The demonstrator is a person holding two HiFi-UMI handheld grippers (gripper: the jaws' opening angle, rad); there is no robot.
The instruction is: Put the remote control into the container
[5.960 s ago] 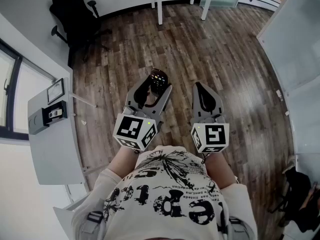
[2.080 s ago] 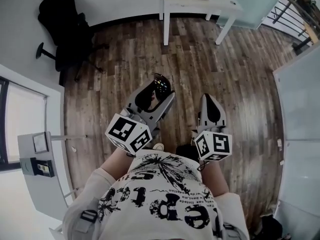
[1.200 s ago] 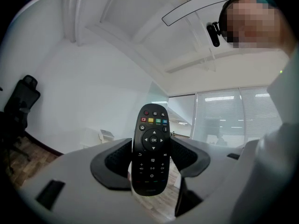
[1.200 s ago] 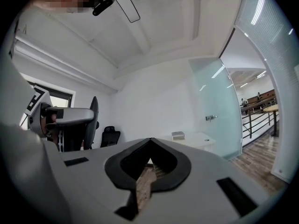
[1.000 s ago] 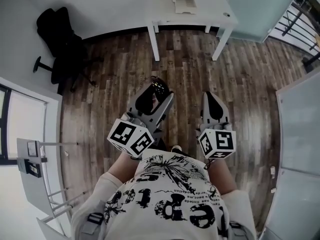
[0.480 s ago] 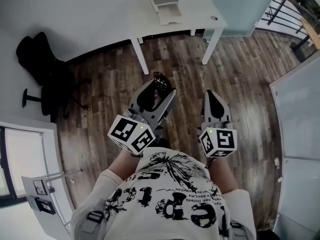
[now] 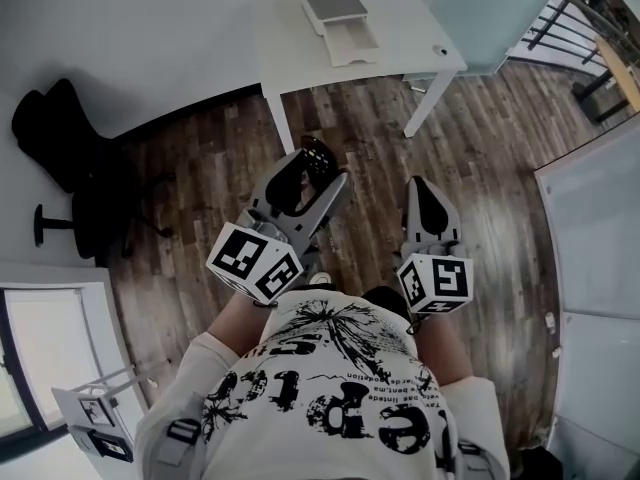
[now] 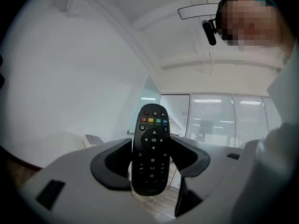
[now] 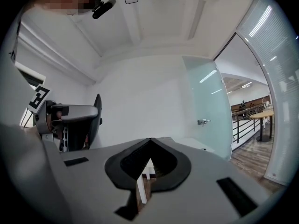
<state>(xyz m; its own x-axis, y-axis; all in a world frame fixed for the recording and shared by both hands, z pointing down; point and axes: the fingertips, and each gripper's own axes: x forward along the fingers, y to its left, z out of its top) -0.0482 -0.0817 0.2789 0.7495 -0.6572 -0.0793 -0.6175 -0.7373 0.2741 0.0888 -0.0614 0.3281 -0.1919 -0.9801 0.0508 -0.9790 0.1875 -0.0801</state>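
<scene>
A black remote control [image 8: 151, 148] with coloured buttons stands upright between the jaws of my left gripper [image 8: 150, 149], which is shut on it. In the head view the remote's [image 7: 318, 156] top sticks out past the left gripper [image 7: 318, 175], held over the wooden floor. My right gripper [image 7: 418, 185] hangs beside it, jaws shut with nothing between them; its tips meet in the right gripper view [image 9: 150, 139]. The container, a white tray unit with a grey top [image 7: 336, 10], sits on a white table [image 7: 400, 43] ahead. It shows faintly in the left gripper view [image 8: 91, 139].
A black office chair [image 7: 62, 158] stands at the left by the wall. A frosted glass partition [image 7: 500, 8] and railings [image 7: 585, 18] lie to the right. A small object [image 7: 440, 50] rests on the table's right part. Wooden floor [image 7: 200, 188] surrounds me.
The white table and its tray unit have drawn closer in the head view. The office chair has slid left. Both grippers keep their pose; the remote stays held.
</scene>
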